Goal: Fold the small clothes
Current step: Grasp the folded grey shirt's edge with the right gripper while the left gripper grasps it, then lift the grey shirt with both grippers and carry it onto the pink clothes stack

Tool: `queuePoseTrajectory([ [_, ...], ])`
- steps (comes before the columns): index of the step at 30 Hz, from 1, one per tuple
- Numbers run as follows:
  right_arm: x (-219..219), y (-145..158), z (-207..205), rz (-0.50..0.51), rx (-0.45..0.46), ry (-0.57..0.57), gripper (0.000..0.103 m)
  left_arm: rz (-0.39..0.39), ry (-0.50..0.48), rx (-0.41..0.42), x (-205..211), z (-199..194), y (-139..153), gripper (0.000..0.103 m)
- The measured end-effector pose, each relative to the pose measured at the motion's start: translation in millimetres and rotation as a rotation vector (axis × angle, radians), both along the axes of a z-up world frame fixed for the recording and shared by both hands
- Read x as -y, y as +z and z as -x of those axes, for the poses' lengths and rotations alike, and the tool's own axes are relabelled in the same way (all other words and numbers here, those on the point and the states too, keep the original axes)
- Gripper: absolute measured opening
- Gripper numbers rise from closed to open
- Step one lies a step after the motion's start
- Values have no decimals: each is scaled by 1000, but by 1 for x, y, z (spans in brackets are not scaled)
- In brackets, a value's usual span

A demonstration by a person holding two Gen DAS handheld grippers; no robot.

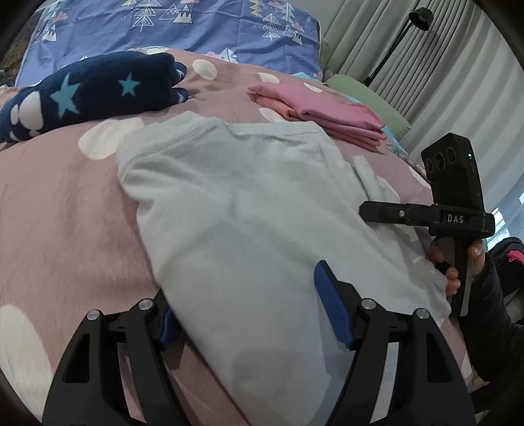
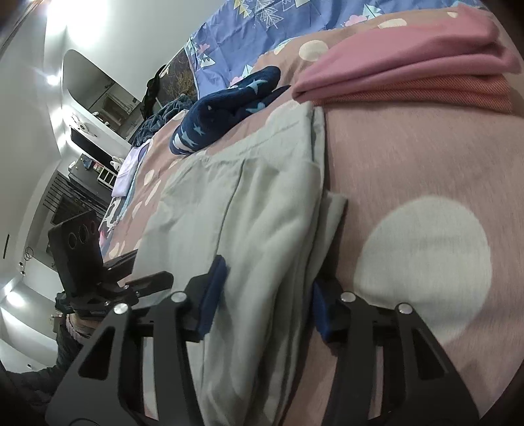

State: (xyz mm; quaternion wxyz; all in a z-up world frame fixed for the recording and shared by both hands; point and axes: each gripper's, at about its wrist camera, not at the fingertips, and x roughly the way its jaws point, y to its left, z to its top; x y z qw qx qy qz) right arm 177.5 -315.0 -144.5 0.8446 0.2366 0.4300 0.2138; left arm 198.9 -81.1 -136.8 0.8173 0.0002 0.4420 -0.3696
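Note:
A pale grey-green small garment (image 1: 249,209) lies partly folded on the pink spotted bedspread (image 1: 65,213). My left gripper (image 1: 249,311) stands open astride its near edge, blue pads on either side of the cloth. The right gripper (image 1: 458,222) shows at the garment's right edge in the left wrist view. In the right wrist view the garment (image 2: 255,209) runs between the right gripper's (image 2: 265,295) open jaws, which straddle its folded edge. The left gripper (image 2: 98,278) shows at the left there.
A folded pink stack (image 1: 327,111) lies behind the garment, also in the right wrist view (image 2: 409,75). A navy star-patterned fleece (image 1: 91,95) lies at the back left. A blue patterned pillow (image 1: 196,26) is behind. Curtains (image 1: 425,65) and a black lamp (image 1: 419,19) stand at right.

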Motion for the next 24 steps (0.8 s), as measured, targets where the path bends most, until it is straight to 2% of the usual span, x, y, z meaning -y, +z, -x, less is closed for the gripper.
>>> queuePoseTrajectory([
  [2, -1, 0, -1, 16, 3, -9, 39, -24, -3, 20, 6, -1, 1, 71],
  [5, -1, 1, 0, 30, 11, -19, 35, -64, -3, 55, 10, 4, 4, 68],
  [8, -7, 3, 3, 80, 31, -26, 34, -100, -10, 99, 15, 11, 6, 60],
  [11, -13, 6, 5, 136, 52, -41, 31, -122, -24, 131, 19, 16, 9, 49],
  [13, -20, 12, 9, 187, 80, -55, 21, -139, -18, 159, 20, 20, 14, 35],
  [14, -25, 17, 12, 220, 102, -61, 17, -156, -12, 189, 22, 23, 17, 32],
  [17, -45, 38, 28, 359, 208, -80, 15, -205, -14, 266, 30, 36, 31, 24],
  [20, -54, 65, 51, 374, 314, -99, 14, -232, -23, 359, 37, 54, 54, 23],
  [24, -52, 105, 81, 408, 453, -159, 14, -196, -29, 469, 46, 75, 99, 22],
])
